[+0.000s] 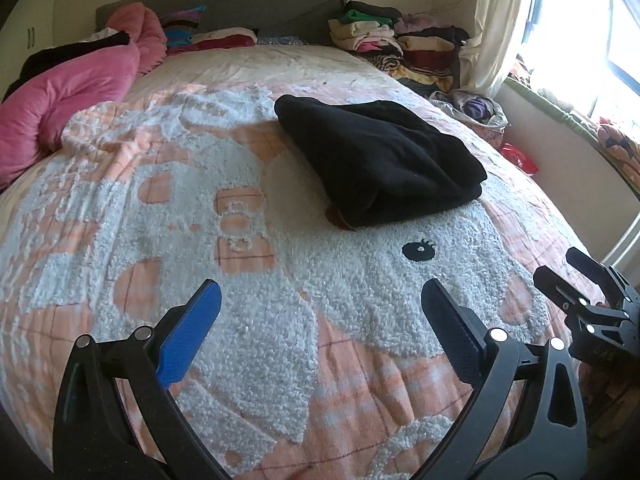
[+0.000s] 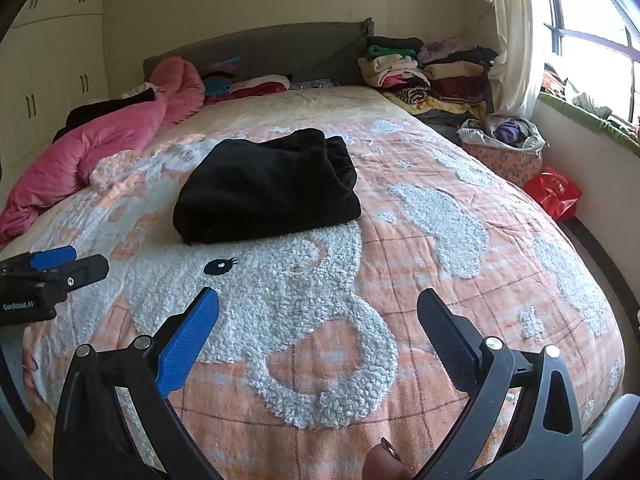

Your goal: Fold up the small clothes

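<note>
— Looking across the bed (image 1: 120,208) first: we are seeing its peach quilt with the fuzzy white cartoon pattern spreading under both cameras, and a grey headboard (image 2: 256,46) standing at the far end.

— Agreed. We are also seeing a pink duvet (image 2: 92,144) bunching along the far left edge, and piles of folded clothes (image 2: 432,76) sitting at the far right corner beside the curtain (image 2: 512,40).

— Where are we finding the black garment (image 2: 266,192)?

— We are finding it lying folded into a thick bundle near the middle of the bed, resting on the quilt just beyond the embroidered eye, well apart from both tools.

— And the left gripper (image 1: 320,312)?

— We are holding it over the near part of the quilt with its jaws wide apart, nothing between them.

— The right gripper (image 2: 318,320) is looking the same to us: jaws spread, empty, hovering above the white pattern. A red bag (image 2: 554,194) is sitting on the floor to the right of the bed.
</note>
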